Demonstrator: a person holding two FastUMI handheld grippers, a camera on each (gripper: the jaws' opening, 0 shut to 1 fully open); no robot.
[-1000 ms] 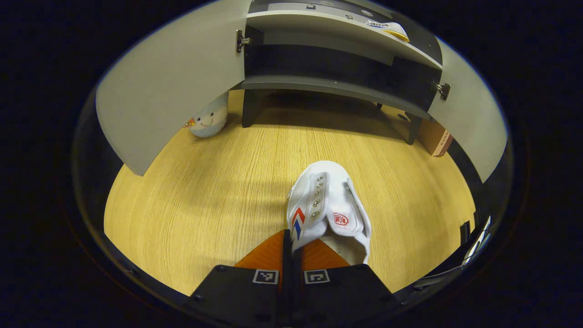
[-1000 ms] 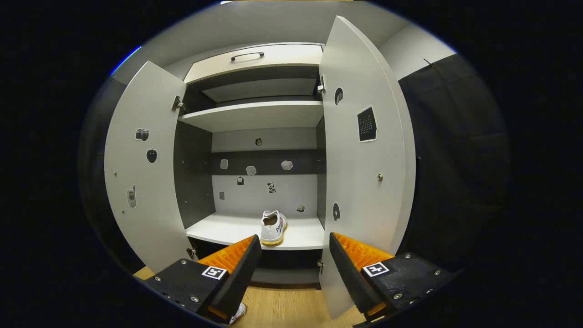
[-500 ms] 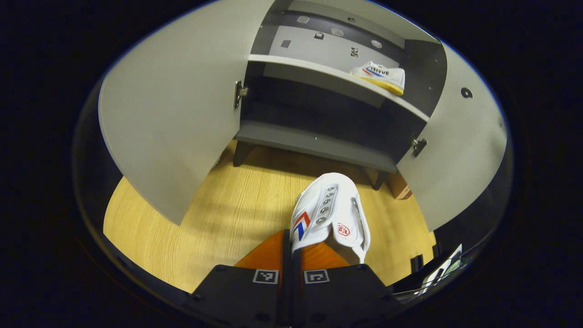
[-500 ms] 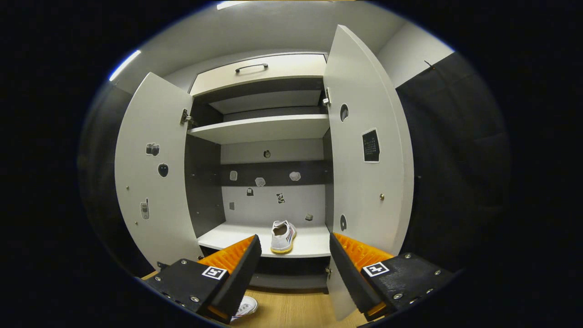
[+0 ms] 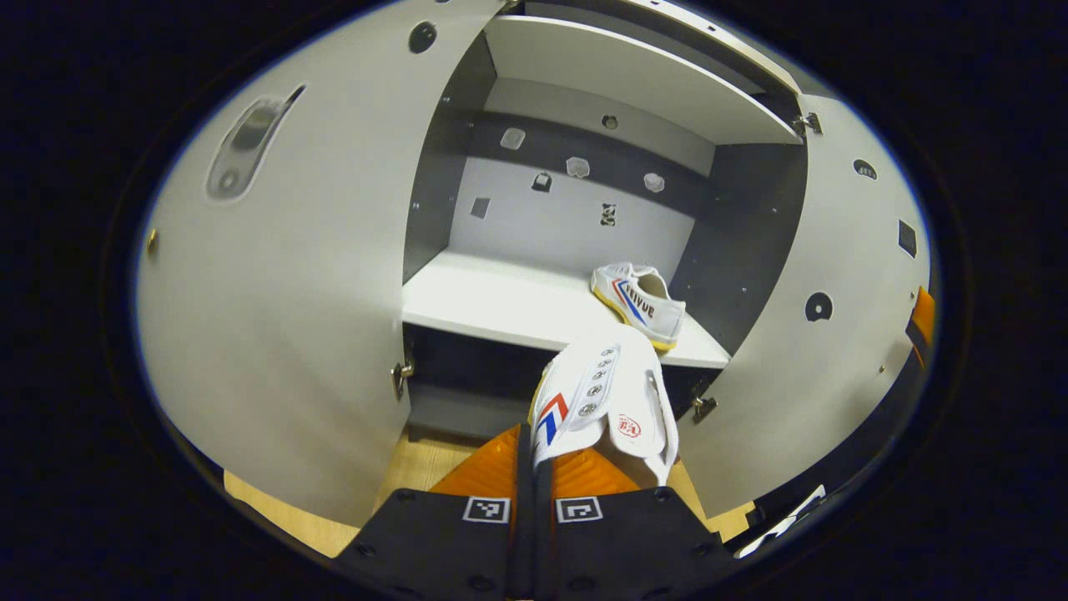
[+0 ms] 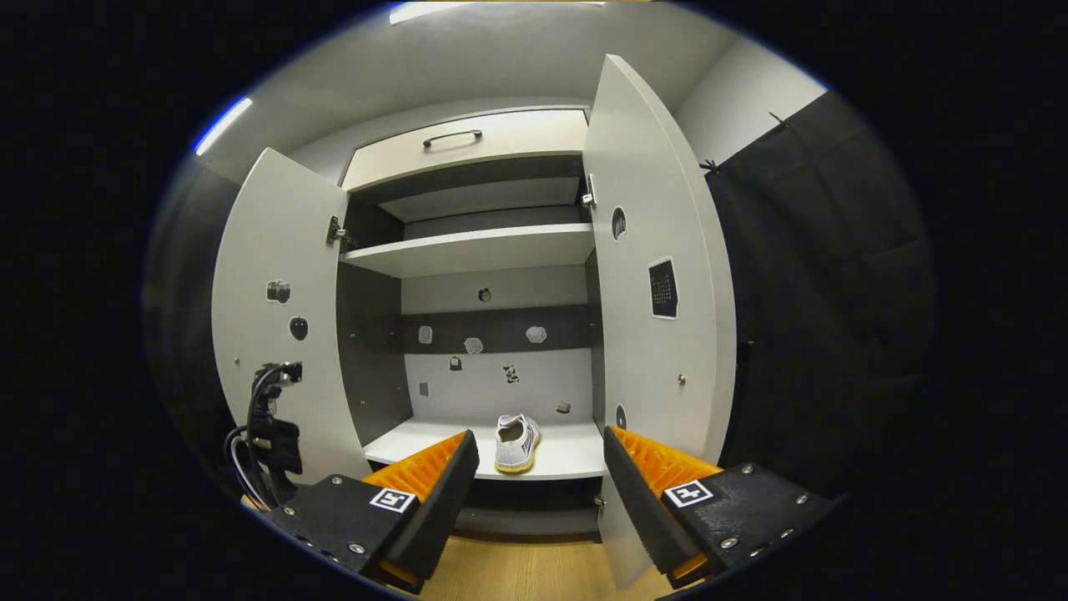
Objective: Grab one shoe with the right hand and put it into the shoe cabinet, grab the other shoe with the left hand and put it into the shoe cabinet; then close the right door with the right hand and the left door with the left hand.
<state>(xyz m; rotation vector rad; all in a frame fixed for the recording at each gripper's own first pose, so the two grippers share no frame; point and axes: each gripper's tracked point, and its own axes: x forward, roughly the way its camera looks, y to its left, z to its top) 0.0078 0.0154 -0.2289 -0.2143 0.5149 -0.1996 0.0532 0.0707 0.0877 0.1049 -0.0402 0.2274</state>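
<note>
My left gripper (image 5: pixel 534 455) is shut on a white shoe (image 5: pixel 605 392) with a red and blue chevron, held by its side wall in the air in front of the cabinet's lower shelf (image 5: pixel 492 300). A second white shoe (image 5: pixel 638 294) with a yellow sole lies on that shelf at the right; the right gripper view has this shoe (image 6: pixel 516 442) too. My right gripper (image 6: pixel 538 467) is open with nothing in it, well back from the cabinet. The left door (image 6: pixel 275 317) and right door (image 6: pixel 655 275) stand open. The left gripper's body (image 6: pixel 271 434) shows at lower left.
An upper shelf (image 6: pixel 476 249) and a drawer with a handle (image 6: pixel 467 143) sit above. Small stickers dot the back panel (image 6: pixel 492 367) and doors. Wooden floor (image 6: pixel 517 572) runs below the cabinet. Black cloth (image 6: pixel 818 317) hangs to the right.
My left gripper has lifted the shoe off the floor and tipped up to face the lower shelf. My right gripper drew back a little, and the left gripper's body came into its view.
</note>
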